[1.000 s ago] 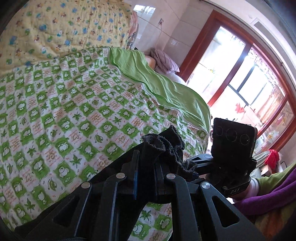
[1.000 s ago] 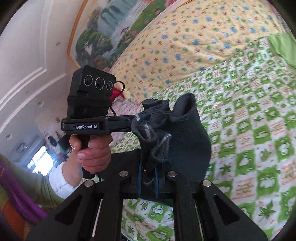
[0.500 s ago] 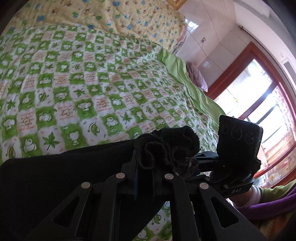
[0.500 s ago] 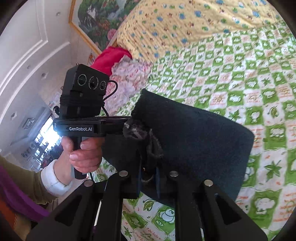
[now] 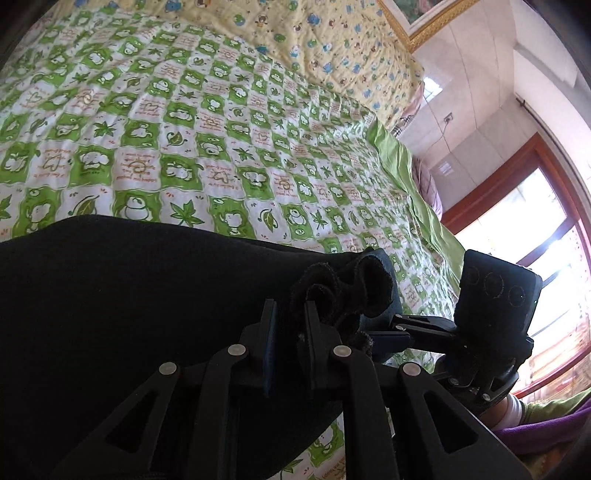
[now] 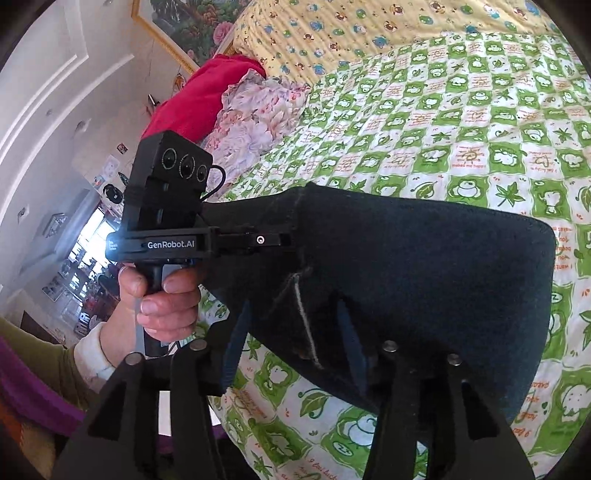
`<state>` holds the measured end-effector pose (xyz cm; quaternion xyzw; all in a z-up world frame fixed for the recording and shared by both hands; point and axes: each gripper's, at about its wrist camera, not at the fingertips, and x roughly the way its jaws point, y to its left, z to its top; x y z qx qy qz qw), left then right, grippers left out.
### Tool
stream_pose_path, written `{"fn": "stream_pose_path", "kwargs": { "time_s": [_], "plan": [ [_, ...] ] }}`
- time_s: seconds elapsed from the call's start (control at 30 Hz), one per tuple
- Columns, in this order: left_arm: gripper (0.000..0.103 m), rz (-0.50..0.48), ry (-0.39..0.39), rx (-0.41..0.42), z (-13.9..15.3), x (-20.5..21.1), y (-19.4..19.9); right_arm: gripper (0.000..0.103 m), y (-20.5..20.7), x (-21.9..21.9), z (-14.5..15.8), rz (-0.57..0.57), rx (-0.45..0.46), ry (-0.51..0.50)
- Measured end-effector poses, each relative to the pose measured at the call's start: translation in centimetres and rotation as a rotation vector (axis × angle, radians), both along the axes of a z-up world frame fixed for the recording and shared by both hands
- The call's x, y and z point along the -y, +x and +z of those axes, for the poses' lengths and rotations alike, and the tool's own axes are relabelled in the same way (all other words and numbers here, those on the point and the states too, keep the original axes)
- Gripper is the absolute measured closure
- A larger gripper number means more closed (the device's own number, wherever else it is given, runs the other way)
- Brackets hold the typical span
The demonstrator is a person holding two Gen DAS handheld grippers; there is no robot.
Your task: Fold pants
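Dark navy pants [image 5: 129,295] lie folded across the green-and-white checked quilt [image 5: 221,147]. My left gripper [image 5: 290,314] still pinches a bunched edge of the fabric between its pads, though the jaws are starting to open. In the right wrist view the pants [image 6: 424,266] spread flat to the right. My right gripper [image 6: 293,306] is opening: its jaws stand wide apart, and a seamed edge of the pants lies loose between them without the pads pressing on it. A hand [image 6: 162,295] holds the left gripper just left of the pants.
A yellow printed blanket [image 5: 295,33] covers the far end of the bed. Red and floral bedding [image 6: 221,92] is piled at the bed's left side. A green sheet edge [image 5: 406,177] and a red-framed window [image 5: 517,221] lie to the right.
Both grippers came down toward the bed and the pants went from a held-up bunch to lying flat on the quilt. The right jaws opened off the fabric.
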<state>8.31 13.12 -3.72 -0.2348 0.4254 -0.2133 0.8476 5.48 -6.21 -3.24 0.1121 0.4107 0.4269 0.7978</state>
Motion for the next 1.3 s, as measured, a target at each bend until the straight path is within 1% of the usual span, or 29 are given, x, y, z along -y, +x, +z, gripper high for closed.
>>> {"fn": "stream_pose_path", "kwargs": {
  "time_s": [0.13, 0.2, 0.27, 0.47, 0.53, 0.73, 0.97, 1.1, 1.3],
  "plan": [
    [0.086, 0.055, -0.006, 0.002, 0.2, -1.0, -1.5, 0.052, -0.2, -0.4, 0.7, 0.009, 0.01, 0.01],
    [0.082, 0.087, -0.007, 0.005, 0.2, -1.7, -2.4, 0.052, -0.4, -0.7, 1.4, 0.013, 0.029, 0.008],
    [0.082, 0.13, -0.017, 0.004, 0.2, -2.5, -3.6, 0.052, -0.6, -0.8, 2.0, 0.016, 0.045, 0.011],
    [0.08, 0.201, -0.036, 0.006, 0.2, -4.2, -6.8, 0.051, -0.7, -1.5, 3.3, 0.024, 0.077, 0.015],
    [0.079, 0.227, -0.043, 0.008, 0.3, -4.7, -7.8, 0.051, -0.6, -1.9, 3.4, 0.026, 0.084, 0.008],
    [0.079, 0.301, -0.051, 0.01, 0.4, -5.9, -10.2, 0.051, -0.7, -3.2, 3.6, 0.05, 0.086, 0.011],
    [0.077, 0.439, -0.041, 0.02, 1.0, -7.6, -13.1, 0.051, -0.7, -5.5, 4.0, 0.11, 0.101, 0.008],
    [0.072, 0.506, -0.06, 0.039, 1.6, -9.1, -14.9, 0.051, -0.3, -7.2, 4.2, 0.144, 0.107, 0.012],
    [0.072, 0.601, -0.087, 0.023, 1.4, -11.6, -17.5, 0.051, 0.6, -10.6, 4.2, 0.209, 0.107, -0.001]
  ]
}}
